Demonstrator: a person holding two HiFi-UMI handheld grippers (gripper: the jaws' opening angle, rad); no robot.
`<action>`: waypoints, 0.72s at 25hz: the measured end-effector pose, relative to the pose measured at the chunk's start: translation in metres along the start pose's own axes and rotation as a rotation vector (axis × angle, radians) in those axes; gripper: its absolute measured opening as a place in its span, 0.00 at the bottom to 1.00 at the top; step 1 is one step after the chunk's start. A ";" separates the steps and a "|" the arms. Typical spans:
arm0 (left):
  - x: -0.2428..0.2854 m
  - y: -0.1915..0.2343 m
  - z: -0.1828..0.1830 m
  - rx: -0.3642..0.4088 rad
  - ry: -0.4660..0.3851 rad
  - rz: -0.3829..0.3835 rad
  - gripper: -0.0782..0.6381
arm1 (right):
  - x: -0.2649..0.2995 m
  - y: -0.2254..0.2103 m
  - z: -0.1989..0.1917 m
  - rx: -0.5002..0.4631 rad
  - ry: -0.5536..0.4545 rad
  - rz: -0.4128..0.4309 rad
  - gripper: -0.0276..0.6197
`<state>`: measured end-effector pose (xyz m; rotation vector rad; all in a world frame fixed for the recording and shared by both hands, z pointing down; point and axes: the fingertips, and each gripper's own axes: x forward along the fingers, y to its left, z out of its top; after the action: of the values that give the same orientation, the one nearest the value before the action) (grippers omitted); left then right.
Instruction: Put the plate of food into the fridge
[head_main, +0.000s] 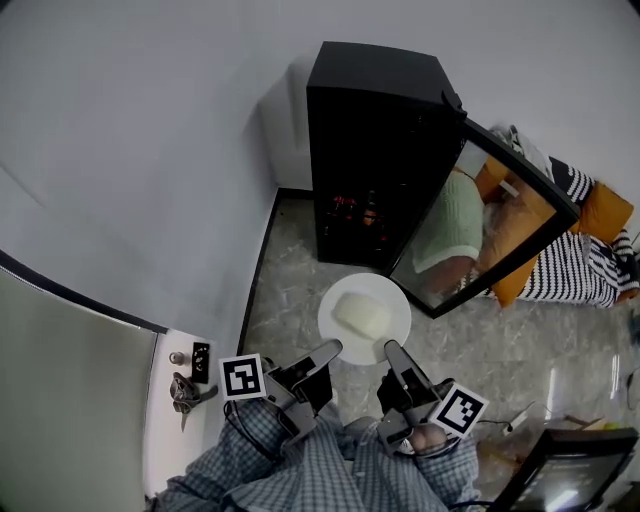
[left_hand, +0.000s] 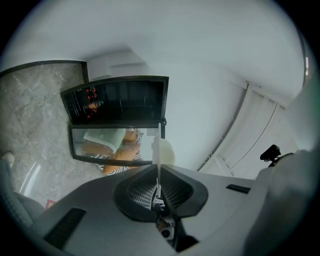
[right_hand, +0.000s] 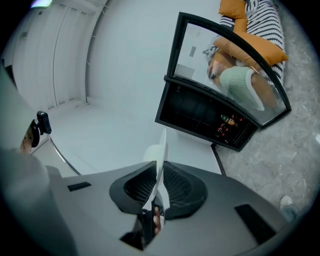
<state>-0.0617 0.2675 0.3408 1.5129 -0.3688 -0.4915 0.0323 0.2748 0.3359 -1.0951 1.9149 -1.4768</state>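
I am holding the plate (head_main: 350, 352), with a pale block of food (head_main: 362, 315) on it, in the air above the stone floor (head_main: 290, 300), just in front of the open black fridge (head_main: 380, 140) and not yet inside it. The left hand-held gripper (head_main: 333, 349) is pinching the near rim on one side and the right hand-held gripper (head_main: 391, 347) is pinching it on the other. Each pair of jaws is nearly together, with only the thin rim between the pads.

I judge that I am in the carrying step, on the approach to the fridge. Its glass door (head_main: 490, 225) is standing wide to the right, so the opening is free. The next move is calling for a level plate so the food is not sliding. It also needs a line onto a bare shelf, clear of the small red things already inside, and both hands going in together.

The head view is showing the whole plate, the food and the gap to the fridge. The two gripper views are showing the plate edge-on and the pads closing on its rim, which the head view is not resolving, but they are giving me little of the food itself.
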 end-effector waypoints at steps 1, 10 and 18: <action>0.000 0.000 0.004 0.001 0.001 0.001 0.14 | 0.005 0.000 0.001 0.000 -0.002 0.002 0.12; 0.013 0.004 0.029 0.002 0.021 0.002 0.14 | 0.026 -0.005 0.011 0.009 -0.019 -0.021 0.12; 0.026 0.010 0.043 -0.004 0.024 0.007 0.14 | 0.040 -0.015 0.023 0.016 -0.016 -0.029 0.12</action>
<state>-0.0608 0.2171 0.3506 1.5114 -0.3539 -0.4675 0.0319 0.2275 0.3474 -1.1284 1.8808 -1.4921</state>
